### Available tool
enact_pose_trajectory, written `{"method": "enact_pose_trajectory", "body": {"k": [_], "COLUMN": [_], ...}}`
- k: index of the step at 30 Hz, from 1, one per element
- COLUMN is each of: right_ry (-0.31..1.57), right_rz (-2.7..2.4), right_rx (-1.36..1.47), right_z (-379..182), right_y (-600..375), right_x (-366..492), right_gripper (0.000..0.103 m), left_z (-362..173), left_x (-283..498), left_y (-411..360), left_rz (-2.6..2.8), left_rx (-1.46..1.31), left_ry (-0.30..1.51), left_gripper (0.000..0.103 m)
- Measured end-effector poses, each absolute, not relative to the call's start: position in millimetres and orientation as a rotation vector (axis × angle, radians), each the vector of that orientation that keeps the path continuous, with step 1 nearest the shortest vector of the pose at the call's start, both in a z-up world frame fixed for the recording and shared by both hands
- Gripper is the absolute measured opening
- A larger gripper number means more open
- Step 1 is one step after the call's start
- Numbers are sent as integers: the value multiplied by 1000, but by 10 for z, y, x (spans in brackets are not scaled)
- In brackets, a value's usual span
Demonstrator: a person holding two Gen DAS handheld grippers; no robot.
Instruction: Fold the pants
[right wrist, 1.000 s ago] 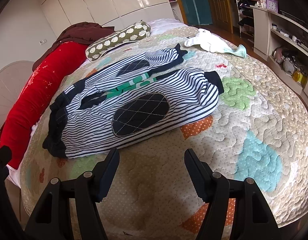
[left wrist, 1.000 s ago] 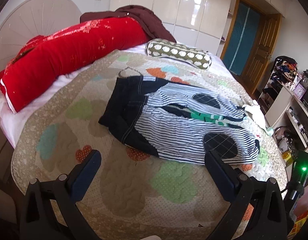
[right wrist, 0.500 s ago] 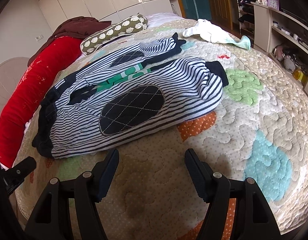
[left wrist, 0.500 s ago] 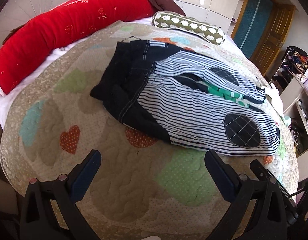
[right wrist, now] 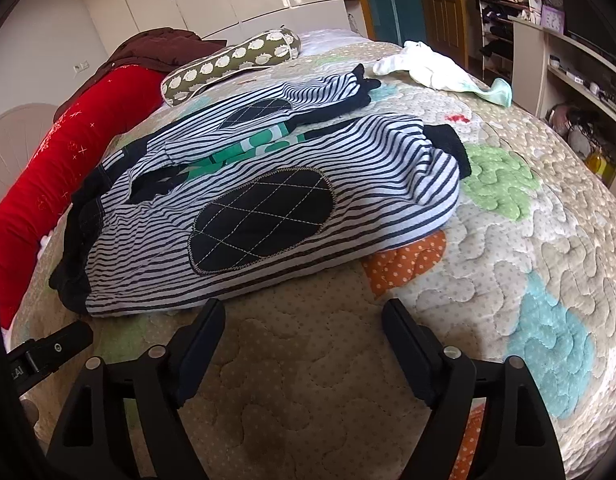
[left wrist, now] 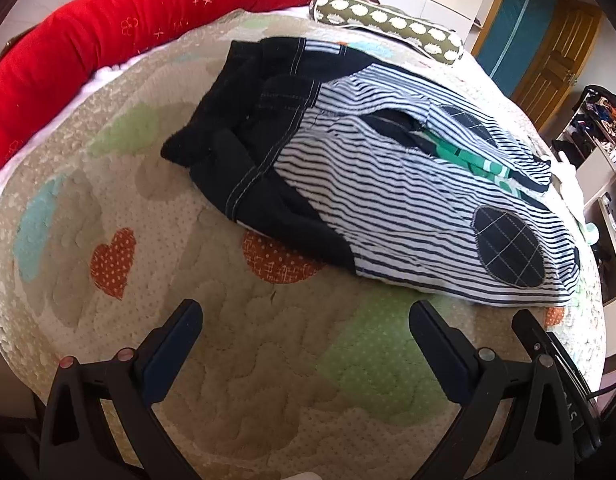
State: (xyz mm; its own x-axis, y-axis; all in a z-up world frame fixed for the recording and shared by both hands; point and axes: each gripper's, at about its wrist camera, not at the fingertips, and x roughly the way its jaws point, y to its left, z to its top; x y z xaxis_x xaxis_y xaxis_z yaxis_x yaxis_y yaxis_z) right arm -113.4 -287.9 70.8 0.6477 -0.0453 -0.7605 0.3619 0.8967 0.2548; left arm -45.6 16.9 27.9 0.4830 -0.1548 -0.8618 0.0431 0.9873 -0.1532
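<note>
Both tongs are seen with their jaws spread wide and nothing between them: the left tongs are held over bare quilt, and the right tongs, whose jaws have just been opening further, are likewise poised above the patchwork quilted bedspread in beige with green, orange and pale blue patches. The navy-and-white striped pants with dark quilted oval knee patches and a black waistband are laid flat on the bed, legs side by side, and no pad is touching them. In the left wrist view the pants are found beyond the tongs and shifted to the right, the black waistband end lying nearest the middle of the picture and the legs running off to the right; the near edge is close to the right finger but apart from it. In the right wrist view the lower hem edge of the near leg is seen just beyond the left finger, with the oval knee patch directly ahead of the gap. A long red bolster is set along the far side of the bed, a green cylindrical pillow with pale dots lies behind the pants, and a crumpled white cloth rests near the cuffs.
</note>
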Motion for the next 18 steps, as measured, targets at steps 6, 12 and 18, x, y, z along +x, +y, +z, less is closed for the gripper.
{"method": "enact_pose_trajectory", "body": {"k": [6, 12, 18], "right_ry": [838, 839, 847], "right_rz": [-241, -240, -239], "right_rx": [376, 366, 352], "right_z": [691, 681, 675], "right_y": [-2836, -2823, -2811], "right_x": [-1113, -1114, -1105], "right_gripper": [89, 90, 90], "left_z": [196, 120, 96], "left_x": [-431, -423, -426], "left_y": [148, 124, 113], "left_rz": [-114, -109, -111], "left_rx": [-122, -109, -108], "left_ry": [1089, 1108, 1115], "left_gripper": [103, 103, 103]}}
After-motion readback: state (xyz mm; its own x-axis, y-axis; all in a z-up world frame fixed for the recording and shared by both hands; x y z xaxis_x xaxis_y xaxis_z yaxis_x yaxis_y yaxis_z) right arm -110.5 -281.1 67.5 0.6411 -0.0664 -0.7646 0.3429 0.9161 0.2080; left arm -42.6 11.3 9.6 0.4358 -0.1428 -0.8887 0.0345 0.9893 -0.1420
